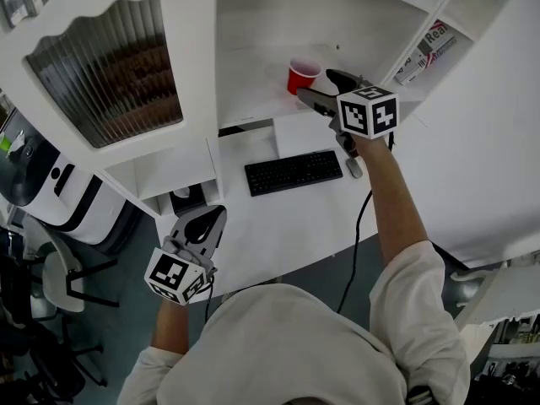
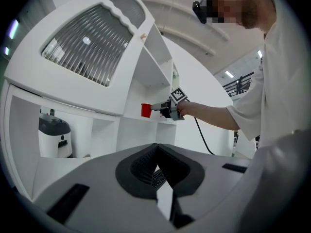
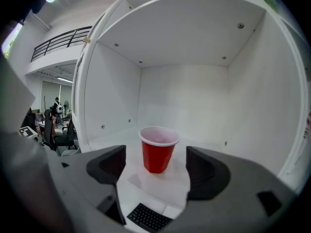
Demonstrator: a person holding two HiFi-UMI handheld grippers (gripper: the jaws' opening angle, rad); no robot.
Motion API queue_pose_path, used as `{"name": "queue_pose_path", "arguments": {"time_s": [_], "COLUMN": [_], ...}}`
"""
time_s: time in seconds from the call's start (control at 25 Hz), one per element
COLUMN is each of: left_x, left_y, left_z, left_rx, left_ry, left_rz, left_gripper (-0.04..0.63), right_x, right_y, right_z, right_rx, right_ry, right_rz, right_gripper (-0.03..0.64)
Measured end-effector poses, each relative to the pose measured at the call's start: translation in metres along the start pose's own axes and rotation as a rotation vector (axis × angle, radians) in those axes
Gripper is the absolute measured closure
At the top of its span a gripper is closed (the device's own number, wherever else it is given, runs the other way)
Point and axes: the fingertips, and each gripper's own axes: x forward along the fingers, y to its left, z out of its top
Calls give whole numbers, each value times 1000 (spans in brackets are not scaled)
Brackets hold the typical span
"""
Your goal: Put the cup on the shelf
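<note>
the red cup [image 3: 159,149] stands upright on the white shelf [image 3: 116,136], mouth up, its long axis vertical, tapering from a wide rolled rim to a narrower base. it looks like thin smooth plastic, red outside and pale inside.

the right gripper [image 3: 155,155] is level with it. its two dark, ribbed fingers are spread wide, one on each side of the cup, with clear gaps, so nothing is gripped. the shelf is a plain white box, smooth and matt, with small screw holes in the walls.

the left gripper [image 2: 158,166] is down low, with its fingers closed together and nothing between them.

the head view shows, from above, the cup [image 1: 303,75] just ahead of the right gripper [image 1: 327,89], a black keyboard [image 1: 294,172] on the desk below, a cabinet door of ribbed glass [image 1: 105,70] to the left, and the left gripper [image 1: 202,226] near the desk edge. only the left gripper view gives a side look at the cup [image 2: 146,110] on the shelf edge beside the outstretched arm, and a white rounded machine [image 2: 54,137] in a lower compartment.
</note>
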Motion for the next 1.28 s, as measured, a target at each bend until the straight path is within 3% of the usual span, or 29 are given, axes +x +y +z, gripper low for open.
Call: {"name": "queue_pose_path", "arguments": {"time_s": [0.24, 0.8, 1.28], "left_x": [1, 11, 14], "left_y": [-3, -17, -30], "left_z": [2, 9, 15], "left_rx": [7, 34, 60], "left_ry": [0, 9, 12], "left_rz": [-32, -133, -182], "left_gripper": [594, 594, 594], "right_x": [-28, -110, -162], "right_y": [7, 43, 64], "right_z": [4, -3, -35], "right_rx": [6, 11, 60], "right_ry": [-40, -149, -194], "right_rz": [-17, -59, -107], "right_gripper": [239, 388, 495]}}
